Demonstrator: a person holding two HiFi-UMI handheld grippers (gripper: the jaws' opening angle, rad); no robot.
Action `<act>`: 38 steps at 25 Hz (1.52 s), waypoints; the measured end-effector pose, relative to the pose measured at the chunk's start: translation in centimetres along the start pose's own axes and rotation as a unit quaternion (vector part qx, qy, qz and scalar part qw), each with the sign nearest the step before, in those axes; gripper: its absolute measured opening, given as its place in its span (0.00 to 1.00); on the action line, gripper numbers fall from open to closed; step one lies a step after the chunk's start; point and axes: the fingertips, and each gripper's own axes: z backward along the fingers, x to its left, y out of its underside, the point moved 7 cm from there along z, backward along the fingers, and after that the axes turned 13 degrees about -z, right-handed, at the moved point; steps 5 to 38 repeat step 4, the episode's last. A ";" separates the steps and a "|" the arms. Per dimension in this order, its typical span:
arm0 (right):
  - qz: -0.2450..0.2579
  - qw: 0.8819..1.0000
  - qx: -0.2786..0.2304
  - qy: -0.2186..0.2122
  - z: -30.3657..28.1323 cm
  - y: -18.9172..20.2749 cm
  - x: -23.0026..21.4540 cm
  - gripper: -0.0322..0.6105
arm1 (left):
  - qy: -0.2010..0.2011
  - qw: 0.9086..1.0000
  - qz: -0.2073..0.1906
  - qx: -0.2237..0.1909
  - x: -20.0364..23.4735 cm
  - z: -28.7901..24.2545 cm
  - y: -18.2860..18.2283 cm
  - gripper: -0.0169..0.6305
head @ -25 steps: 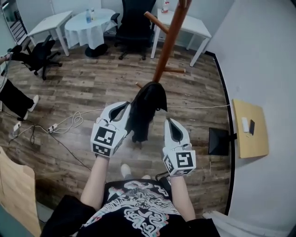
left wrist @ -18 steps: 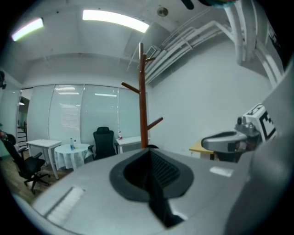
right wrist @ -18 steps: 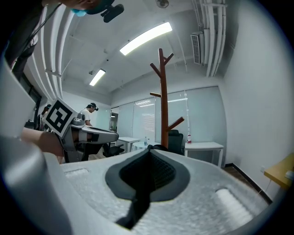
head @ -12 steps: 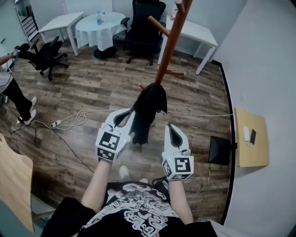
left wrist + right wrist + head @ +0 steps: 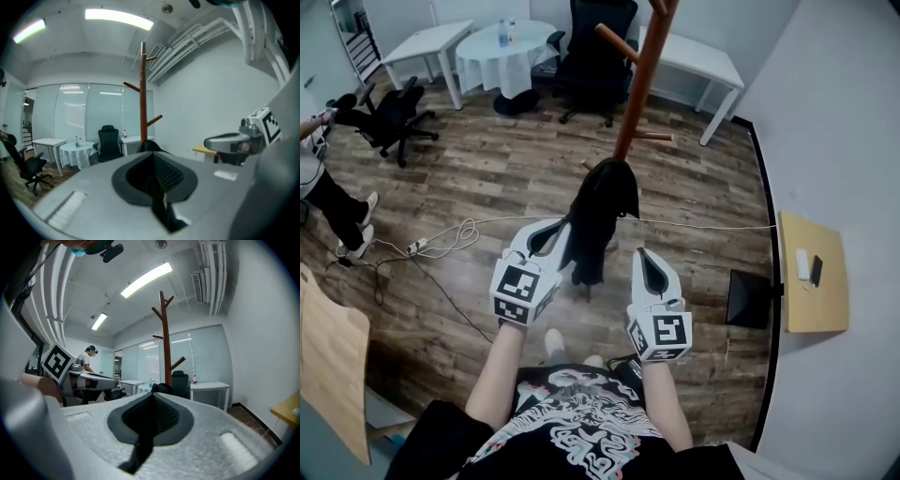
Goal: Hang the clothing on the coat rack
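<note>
left claw (image 5: 561,226): jaws together | right claw (image 5: 641,252): jaws together | forearms (image 5: 502,370): both stretched forward

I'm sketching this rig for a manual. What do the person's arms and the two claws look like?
Both the left claw and right claw are pale grey tapered shells with black ribbed pads, each backed by a white cube bearing black square markers. The person wears a black short-sleeved T-shirt with a pale print.

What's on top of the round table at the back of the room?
A white cloth drapes the round table, and clear bottles, apparently two, stand near its middle. The cloth hides the tabletop itself and most of the support underneath.
</note>
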 end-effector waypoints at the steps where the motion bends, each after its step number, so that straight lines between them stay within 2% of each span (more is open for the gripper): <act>1: 0.000 1.000 0.001 0.000 0.0 0.1 0.0 0.05 | -0.002 1.000 0.001 0.000 0.1 0.1 0.0 0.01; 4: 0.000 1.000 0.005 -0.001 0.2 0.4 0.1 0.05 | -0.011 1.000 0.005 -0.004 0.3 0.3 -0.4 0.01; 38: 0.000 1.000 0.005 -0.001 0.2 0.4 0.1 0.05 | -0.011 1.000 0.005 -0.004 0.3 0.3 -0.4 0.01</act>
